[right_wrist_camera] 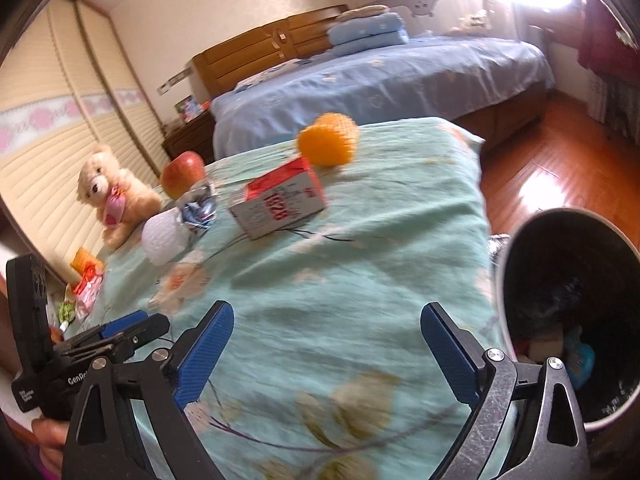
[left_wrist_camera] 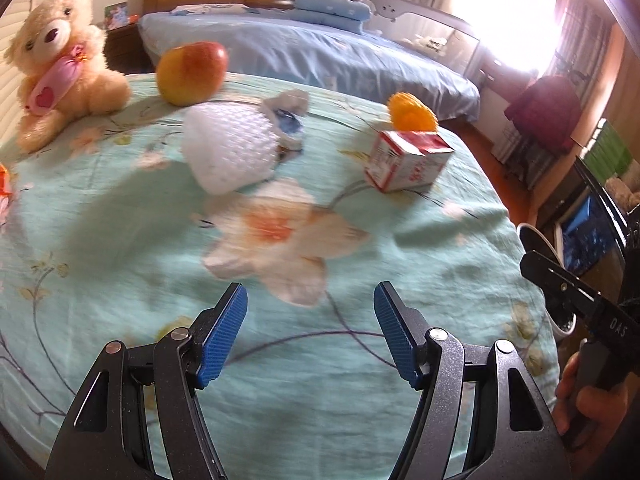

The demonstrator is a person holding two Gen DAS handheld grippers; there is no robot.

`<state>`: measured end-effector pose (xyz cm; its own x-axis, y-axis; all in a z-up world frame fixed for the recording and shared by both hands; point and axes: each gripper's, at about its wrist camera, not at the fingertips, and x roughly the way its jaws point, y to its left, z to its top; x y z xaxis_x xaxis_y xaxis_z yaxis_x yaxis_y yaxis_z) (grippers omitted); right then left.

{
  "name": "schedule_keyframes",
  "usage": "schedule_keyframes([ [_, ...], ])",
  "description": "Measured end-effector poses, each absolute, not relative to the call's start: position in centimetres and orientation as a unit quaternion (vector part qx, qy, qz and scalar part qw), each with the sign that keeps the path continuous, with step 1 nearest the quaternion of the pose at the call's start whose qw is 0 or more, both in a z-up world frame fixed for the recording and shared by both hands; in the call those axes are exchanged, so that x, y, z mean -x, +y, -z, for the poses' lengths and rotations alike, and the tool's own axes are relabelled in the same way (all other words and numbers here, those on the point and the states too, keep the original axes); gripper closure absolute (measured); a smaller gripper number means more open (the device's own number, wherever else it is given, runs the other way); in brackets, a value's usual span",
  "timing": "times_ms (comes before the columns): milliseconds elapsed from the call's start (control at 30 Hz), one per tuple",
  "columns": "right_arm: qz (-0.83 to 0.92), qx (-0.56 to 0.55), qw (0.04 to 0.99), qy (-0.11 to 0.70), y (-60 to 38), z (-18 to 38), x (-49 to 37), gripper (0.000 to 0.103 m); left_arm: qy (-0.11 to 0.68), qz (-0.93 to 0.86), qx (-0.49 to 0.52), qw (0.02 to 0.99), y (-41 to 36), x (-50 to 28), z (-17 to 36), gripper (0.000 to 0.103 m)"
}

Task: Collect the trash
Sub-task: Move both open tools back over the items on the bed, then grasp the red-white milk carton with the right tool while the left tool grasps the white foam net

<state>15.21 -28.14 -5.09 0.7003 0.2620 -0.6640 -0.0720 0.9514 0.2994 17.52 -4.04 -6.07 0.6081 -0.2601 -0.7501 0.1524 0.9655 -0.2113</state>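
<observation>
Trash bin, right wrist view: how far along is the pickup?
Done: the bin already holds several scraps. In hand: nothing; the left gripper and right gripper are both open and empty. Left on the bedspread: red-and-white carton, white foam net, orange foam net, crumpled wrapper.
</observation>
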Motion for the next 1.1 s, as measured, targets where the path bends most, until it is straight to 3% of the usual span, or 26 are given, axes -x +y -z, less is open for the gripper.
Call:
schedule_keyframes([
  [1100, -0.154, -0.024, 0.901, 0.406, -22.4, 5.8, -27.2, 0.004, 0.424, 0.085, 0.078, 0.898, 0.4, -26.3, 5.6, 0.034],
])
